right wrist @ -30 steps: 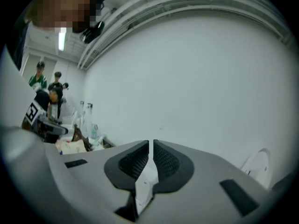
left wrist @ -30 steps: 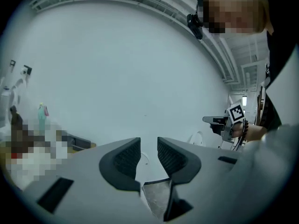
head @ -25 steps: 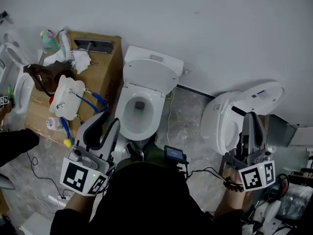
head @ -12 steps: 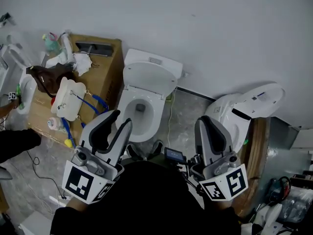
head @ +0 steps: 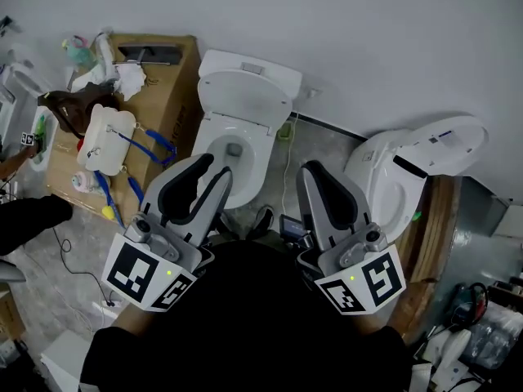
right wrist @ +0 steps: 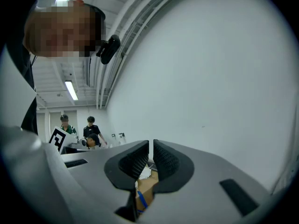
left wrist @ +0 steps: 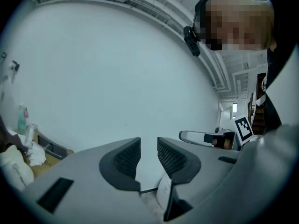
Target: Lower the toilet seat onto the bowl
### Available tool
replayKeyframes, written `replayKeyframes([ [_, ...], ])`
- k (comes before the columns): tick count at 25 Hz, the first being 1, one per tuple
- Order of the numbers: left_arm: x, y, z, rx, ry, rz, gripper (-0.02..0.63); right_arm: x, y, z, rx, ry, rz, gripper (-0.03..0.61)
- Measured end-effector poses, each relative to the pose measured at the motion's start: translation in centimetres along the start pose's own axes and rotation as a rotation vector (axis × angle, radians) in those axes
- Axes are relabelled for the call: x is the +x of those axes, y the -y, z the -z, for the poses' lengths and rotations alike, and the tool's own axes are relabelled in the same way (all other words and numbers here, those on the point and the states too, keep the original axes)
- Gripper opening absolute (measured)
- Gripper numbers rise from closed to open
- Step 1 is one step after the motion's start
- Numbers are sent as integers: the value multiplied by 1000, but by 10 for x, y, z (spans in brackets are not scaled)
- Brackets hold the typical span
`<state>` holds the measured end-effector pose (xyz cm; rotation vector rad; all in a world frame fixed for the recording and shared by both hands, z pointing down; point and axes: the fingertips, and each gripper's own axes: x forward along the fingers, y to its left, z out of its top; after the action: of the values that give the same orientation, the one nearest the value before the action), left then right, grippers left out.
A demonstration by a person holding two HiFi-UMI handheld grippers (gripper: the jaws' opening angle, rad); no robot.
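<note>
The toilet seat stands raised against the tank, above the bowl. The left gripper has its jaws slightly spread, the right gripper a slit apart; both are empty. Best catch the seat's top edge, then ease it down gently.

Toilets, two: centre toilet, right toilet. Cardboard box, one. Grippers, two: left gripper, right gripper.

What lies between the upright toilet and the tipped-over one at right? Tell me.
Head view: mostly bare grey floor, with a thin pale cord running along it.
</note>
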<state>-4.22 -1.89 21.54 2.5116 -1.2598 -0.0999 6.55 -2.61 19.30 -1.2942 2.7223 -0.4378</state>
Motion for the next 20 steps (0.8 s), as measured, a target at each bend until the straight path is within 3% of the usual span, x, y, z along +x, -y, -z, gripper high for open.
replayKeyframes([
  [9,23,20,17,1,-32,-14,120,-31,48,-14,-114,-1,28,52],
  [20,36,27,21,6,-43,-15,120,-41,66,-12,-122,-18,36,52],
])
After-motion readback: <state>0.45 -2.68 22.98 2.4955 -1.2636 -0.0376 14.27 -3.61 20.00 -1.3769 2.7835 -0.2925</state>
